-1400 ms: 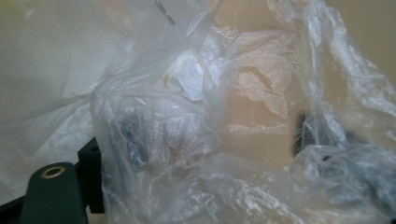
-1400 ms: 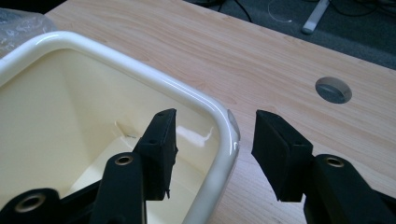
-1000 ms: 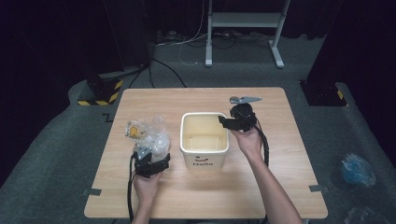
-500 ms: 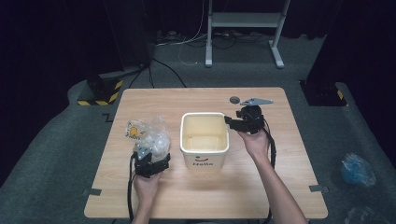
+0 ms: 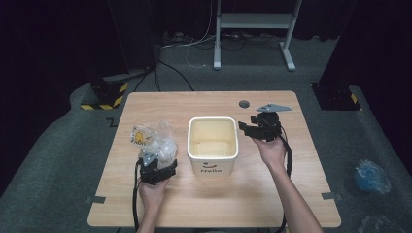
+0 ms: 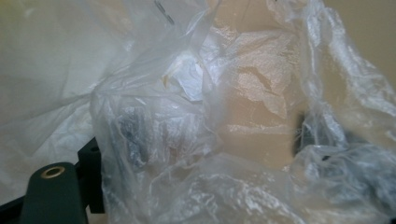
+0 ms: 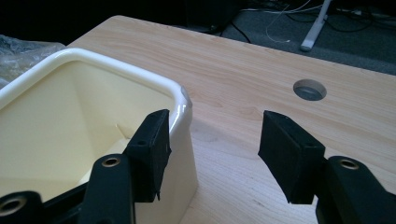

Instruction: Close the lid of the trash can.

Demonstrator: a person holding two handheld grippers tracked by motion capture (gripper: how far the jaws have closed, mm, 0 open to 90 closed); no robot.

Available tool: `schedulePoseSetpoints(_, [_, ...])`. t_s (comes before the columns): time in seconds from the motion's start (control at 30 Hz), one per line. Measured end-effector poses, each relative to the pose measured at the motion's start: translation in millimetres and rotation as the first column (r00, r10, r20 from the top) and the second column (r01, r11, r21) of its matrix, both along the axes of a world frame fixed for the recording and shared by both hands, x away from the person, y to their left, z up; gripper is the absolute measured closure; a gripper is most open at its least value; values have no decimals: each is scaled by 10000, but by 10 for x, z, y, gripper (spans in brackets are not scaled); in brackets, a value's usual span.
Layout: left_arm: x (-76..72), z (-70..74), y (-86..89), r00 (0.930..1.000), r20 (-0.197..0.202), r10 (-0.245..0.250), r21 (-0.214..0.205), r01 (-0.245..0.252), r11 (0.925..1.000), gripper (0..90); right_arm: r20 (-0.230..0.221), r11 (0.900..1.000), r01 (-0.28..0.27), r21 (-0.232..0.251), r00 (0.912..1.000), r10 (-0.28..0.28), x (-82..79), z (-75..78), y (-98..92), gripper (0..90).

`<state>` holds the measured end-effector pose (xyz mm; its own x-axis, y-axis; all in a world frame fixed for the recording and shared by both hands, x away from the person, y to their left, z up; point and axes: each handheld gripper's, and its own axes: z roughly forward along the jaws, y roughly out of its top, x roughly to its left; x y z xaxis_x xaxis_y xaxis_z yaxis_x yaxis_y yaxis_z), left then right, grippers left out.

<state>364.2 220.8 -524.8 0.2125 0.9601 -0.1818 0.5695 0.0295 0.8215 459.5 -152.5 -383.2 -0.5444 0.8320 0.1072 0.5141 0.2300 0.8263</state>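
Observation:
A cream square bin [image 5: 213, 154] stands empty in the middle of the wooden table [image 5: 291, 194]. Left of it lies a crumpled clear plastic bag [image 5: 154, 138] with a yellow print. My left gripper [image 5: 158, 162] sits at the bag's near edge. In the left gripper view the bag [image 6: 243, 93] drapes over that gripper [image 6: 219, 140]; its dark jaws show wide apart through loose film. My right gripper [image 5: 247, 129] hovers at the bin's right rim, open. In the right gripper view this gripper [image 7: 215, 140] has one jaw over the bin's rim [image 7: 180, 100] and the other over bare wood.
A round cable hole [image 5: 244, 104] [image 7: 309, 89] sits in the table behind the right gripper. Beyond the far edge stand a metal frame's legs [image 5: 217, 43] and cables on the carpet. A blue bag [image 5: 371, 175] lies on the floor at right.
My right gripper has slid a little to the right, away from the bin's far right corner. The left gripper and the bag have stayed put.

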Motion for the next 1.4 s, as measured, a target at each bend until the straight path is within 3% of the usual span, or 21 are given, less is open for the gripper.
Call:
schedulePoseSetpoints(0.83, [0, 0, -8, 10000, 9, 23, -39, -23, 10000, 173, 134, 9995, 271, 155, 9995, -273, -201, -66, -394, 440])
schedulePoseSetpoints(1.4, [0, 0, -8, 10000, 11, 7, 18, -7, 10000, 174, 144, 9986, 441, 301, 9989, -445, -300, -125, -534, 442])
